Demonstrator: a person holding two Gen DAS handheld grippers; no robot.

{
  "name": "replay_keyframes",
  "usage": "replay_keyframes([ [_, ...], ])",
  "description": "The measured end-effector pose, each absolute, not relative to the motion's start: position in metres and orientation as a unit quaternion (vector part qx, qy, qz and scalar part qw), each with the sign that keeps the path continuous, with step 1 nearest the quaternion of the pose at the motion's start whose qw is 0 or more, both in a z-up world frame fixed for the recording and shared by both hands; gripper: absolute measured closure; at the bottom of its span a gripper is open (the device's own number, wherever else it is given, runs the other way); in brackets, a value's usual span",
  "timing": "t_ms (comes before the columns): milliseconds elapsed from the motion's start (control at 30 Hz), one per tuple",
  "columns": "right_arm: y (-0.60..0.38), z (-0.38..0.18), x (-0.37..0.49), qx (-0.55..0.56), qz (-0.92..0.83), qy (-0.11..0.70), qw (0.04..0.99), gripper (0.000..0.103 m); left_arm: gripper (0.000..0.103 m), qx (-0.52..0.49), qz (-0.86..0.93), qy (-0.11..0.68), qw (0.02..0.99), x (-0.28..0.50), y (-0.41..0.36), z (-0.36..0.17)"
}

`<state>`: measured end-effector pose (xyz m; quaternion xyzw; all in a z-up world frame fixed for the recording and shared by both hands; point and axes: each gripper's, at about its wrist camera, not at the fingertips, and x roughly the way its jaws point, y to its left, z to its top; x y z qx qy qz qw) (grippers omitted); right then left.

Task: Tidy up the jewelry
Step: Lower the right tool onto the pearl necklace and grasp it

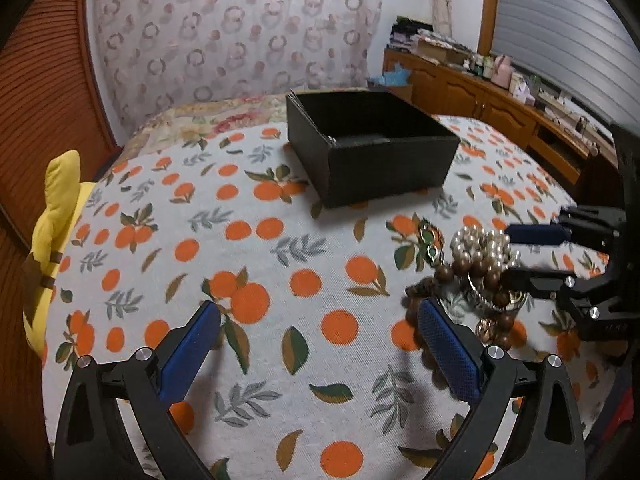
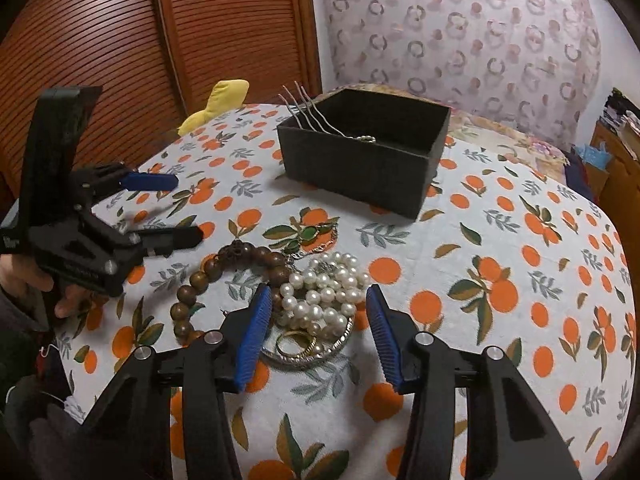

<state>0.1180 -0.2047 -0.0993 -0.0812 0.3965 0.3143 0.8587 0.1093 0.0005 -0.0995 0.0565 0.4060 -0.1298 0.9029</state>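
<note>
A pile of jewelry lies on the orange-print tablecloth (image 2: 500, 320): a white pearl strand (image 2: 324, 292), a brown wooden bead bracelet (image 2: 208, 276), a green-stone necklace (image 2: 308, 236), a silver bangle (image 2: 320, 354) and a gold ring (image 2: 294, 344). My right gripper (image 2: 318, 300) is open, its blue fingers either side of the pearls. My left gripper (image 1: 320, 320) is open and empty, left of the pile (image 1: 480, 256). The black box (image 2: 360, 148) stands behind, holding a metal hair comb (image 2: 308, 112). The right gripper (image 1: 508, 252) also shows in the left wrist view, and the left gripper (image 2: 188, 208) in the right wrist view.
A yellow plush toy (image 1: 56, 216) sits at the table's left edge. A wooden slatted door (image 2: 120, 40) is behind it. A wooden sideboard (image 1: 500, 100) with clutter stands at the right. A patterned curtain (image 1: 240, 28) hangs at the back.
</note>
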Motion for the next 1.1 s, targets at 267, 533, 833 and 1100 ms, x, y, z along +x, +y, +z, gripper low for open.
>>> replay_keyframes([
  [267,-0.205,-0.101,0.122,-0.07,0.329,0.405,0.85,0.069,0.007,0.068,-0.138,0.414,0.897,0.11,-0.008,-0.104],
  [533,-0.21,-0.097,0.115,-0.06,0.338,0.397,0.851,0.09,0.007,0.09,-0.134,0.435,0.886,0.113,-0.014,-0.114],
  [833,-0.224,-0.07,0.113,-0.043,0.325,0.353,0.876,0.094,0.008,0.078,-0.136,0.435,0.887,0.111,-0.011,-0.111],
  [1100,-0.229,-0.042,0.106,-0.051,0.323,0.313,0.892,0.095,0.008,0.04,-0.166,0.413,0.895,0.101,-0.01,-0.096],
])
